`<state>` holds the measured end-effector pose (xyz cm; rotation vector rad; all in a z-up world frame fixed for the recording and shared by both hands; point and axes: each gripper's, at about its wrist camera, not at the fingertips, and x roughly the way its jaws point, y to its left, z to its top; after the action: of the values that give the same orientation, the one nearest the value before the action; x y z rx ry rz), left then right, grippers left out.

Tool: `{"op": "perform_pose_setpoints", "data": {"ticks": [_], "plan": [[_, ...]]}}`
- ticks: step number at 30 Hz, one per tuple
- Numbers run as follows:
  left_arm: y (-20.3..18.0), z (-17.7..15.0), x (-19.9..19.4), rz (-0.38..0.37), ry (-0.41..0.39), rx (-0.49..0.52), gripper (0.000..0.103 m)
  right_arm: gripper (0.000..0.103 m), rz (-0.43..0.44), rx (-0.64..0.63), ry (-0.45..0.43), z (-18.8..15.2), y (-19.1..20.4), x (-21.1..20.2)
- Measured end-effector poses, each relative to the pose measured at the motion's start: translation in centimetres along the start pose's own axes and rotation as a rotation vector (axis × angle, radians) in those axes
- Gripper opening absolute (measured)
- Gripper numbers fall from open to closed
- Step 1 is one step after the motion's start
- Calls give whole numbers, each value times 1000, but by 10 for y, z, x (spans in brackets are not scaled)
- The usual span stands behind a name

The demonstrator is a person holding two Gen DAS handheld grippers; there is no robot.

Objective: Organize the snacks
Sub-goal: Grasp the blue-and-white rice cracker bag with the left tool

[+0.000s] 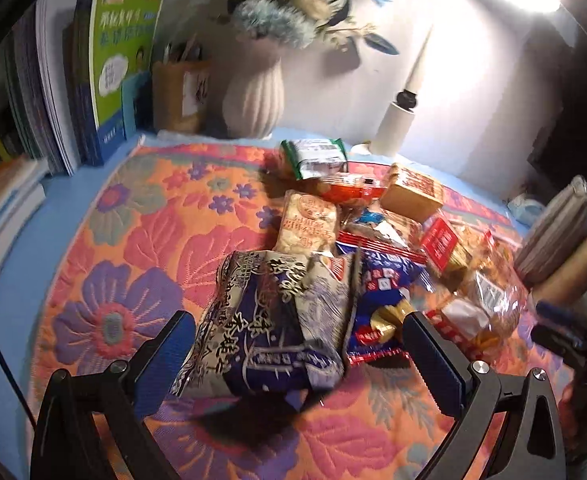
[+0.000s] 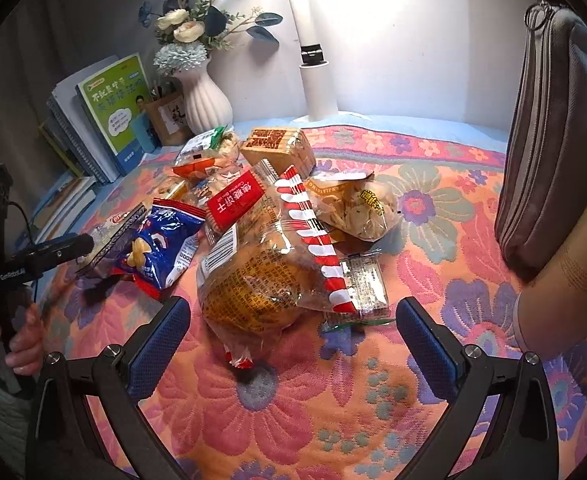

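The left claw is standing wide apart, its blue pads flanking a dark blue and grey snack bag without visibly pressing it; the bag is sitting between them, its lower end raised above its shadow on the cloth, though what is carrying it is not clear. The right claw is also gaping wide and gripping nothing, hovering over a clear bread bag whose near end is lying between the pads. The left view is showing a pale cracker pack at 12 o'clock of the grey bag and a green pack farther back. The right view alone is showing a chip bag at 1 o'clock of the bread, a red-and-white striped wrapper lying across it, and a hand at 9 o'clock gripping the left tool's handle. Both views are catching the blue peanut bag and the red biscuit pack. The snacks are piling on a flowered orange and pink cloth covering the desk. At the back, a white ribbed vase of blue and cream flowers is standing beside leaning books, and a white lamp is glaring on the wall. A grey pouch is hanging at 3 o'clock.
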<state>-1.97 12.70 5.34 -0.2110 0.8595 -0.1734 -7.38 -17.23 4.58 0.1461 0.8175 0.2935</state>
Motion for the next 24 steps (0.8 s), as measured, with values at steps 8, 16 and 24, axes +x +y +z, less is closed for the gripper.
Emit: {"op": "perform_pose_setpoints", "data": {"ticks": [8,16,24], "plan": [[13,11,23,-11,31,-36,100,94,45,103,74,-6,-3,7],[14,7,42,-22,62,-30,90,75,164,245,172,-4,-10,38],[7,6,31,-1,29,12,64,75,142,254,141,4,5,55]]}}
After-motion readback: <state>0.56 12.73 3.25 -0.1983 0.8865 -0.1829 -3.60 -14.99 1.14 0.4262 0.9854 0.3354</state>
